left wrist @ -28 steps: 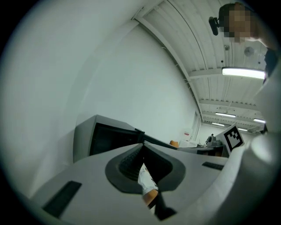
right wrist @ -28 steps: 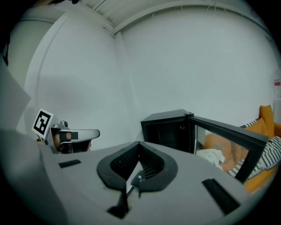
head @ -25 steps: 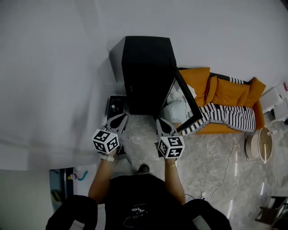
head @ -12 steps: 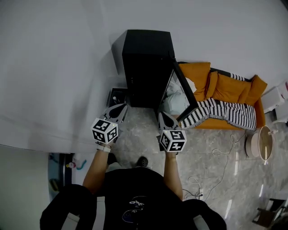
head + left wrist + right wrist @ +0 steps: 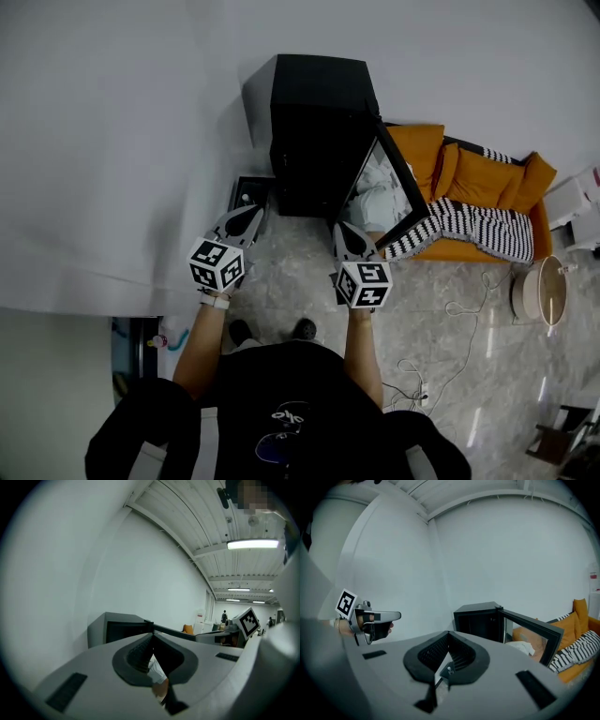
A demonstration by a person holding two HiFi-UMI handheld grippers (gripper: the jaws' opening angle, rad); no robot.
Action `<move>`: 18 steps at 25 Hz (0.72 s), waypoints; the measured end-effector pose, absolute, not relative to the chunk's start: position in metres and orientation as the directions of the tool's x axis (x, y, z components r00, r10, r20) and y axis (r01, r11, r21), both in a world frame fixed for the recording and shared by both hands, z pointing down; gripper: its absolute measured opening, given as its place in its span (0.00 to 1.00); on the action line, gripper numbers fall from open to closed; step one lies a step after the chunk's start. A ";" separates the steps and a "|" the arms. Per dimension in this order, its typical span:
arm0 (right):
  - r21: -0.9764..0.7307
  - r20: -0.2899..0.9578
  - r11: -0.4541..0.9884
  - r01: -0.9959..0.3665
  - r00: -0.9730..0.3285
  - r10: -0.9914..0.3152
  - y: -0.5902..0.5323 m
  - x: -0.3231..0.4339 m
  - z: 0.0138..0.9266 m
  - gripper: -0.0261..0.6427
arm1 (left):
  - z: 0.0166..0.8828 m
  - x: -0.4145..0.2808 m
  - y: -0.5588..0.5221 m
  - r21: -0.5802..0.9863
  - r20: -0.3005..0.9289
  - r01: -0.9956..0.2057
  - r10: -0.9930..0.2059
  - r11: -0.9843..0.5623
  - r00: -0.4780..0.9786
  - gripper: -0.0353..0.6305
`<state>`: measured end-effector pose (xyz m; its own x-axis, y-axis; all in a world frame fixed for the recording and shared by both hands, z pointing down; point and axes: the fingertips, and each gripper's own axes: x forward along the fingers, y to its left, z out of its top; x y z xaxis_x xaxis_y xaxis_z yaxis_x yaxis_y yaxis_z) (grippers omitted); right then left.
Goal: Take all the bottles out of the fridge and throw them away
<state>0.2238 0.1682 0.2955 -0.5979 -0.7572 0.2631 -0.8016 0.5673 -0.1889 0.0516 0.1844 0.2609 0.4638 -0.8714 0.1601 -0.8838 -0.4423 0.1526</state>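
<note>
Left gripper (image 5: 248, 217), right gripper (image 5: 345, 232) raised, jaws together; fridge (image 5: 319, 103) just ahead.

Orange sofa (image 5: 487, 192) backs onto a plain white wall (image 5: 487, 66). A black-and-white striped throw (image 5: 469, 227) is draped over the sofa's front edge. Grey marbled floor (image 5: 441, 352) spreads out in front of the sofa, and a thin white cable (image 5: 459, 307) loops across it near the sofa's front. A round pale tub (image 5: 536, 298) stands just off the sofa's right end. Overhead, a white panelled ceiling (image 5: 187, 517) and a lit strip light (image 5: 253, 544).
</note>
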 end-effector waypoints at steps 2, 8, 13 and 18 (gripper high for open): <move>-0.182 0.268 0.563 -0.806 -0.592 -0.761 0.173 0.211 0.296 0.05 | 0.262 0.036 0.189 0.157 0.155 -0.884 -0.873 -0.441 0.463 0.06; -0.160 0.279 0.567 -0.808 -0.588 -0.759 0.183 0.165 0.297 0.05 | 0.266 -0.005 0.199 0.159 0.153 -0.882 -0.872 -0.443 0.466 0.06; -0.141 0.296 0.579 -0.803 -0.592 -0.750 0.189 0.130 0.299 0.05 | 0.270 -0.028 0.201 0.161 0.156 -0.878 -0.867 -0.451 0.474 0.06; -0.138 0.308 0.583 -0.801 -0.594 -0.743 0.190 0.114 0.304 0.05 | 0.270 -0.039 0.203 0.157 0.158 -0.873 -0.861 -0.461 0.483 0.06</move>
